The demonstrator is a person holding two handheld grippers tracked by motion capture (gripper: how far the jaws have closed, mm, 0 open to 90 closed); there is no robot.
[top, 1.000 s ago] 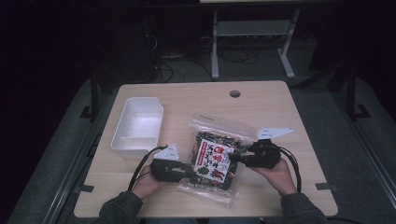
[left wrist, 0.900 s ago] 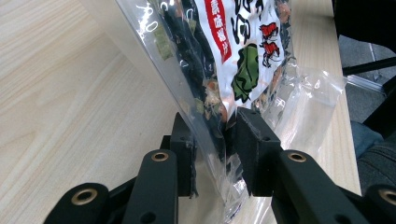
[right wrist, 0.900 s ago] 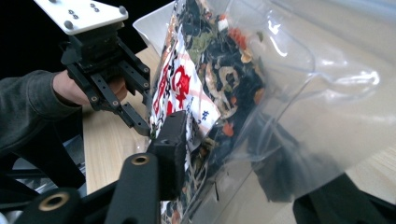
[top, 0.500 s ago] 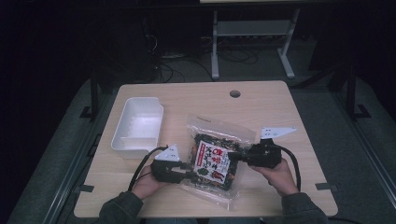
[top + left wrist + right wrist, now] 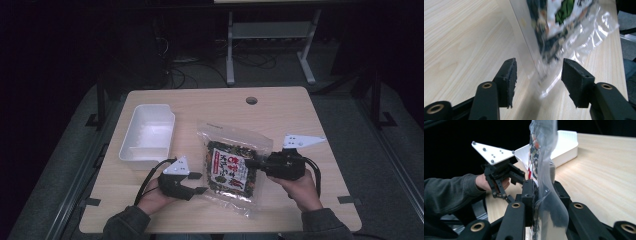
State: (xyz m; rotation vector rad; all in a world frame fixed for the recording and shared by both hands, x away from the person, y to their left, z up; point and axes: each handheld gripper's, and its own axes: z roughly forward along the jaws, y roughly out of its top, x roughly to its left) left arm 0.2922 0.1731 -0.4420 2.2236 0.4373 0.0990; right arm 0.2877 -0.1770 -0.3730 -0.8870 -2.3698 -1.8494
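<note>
Clear, slippery film makes the snack bag [image 5: 231, 170] light and floppy. It lies just beside the white tray [image 5: 147, 134]. My right gripper [image 5: 251, 163] pinches its edge; my left gripper [image 5: 537, 75] gapes wide, empty, around its corner seam, the stiffest hold.

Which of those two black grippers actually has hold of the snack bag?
The right gripper: its jaws are pinched shut on the snack bag at its right edge. The left gripper sits open beside the bag's left edge, gripping nothing.
</note>
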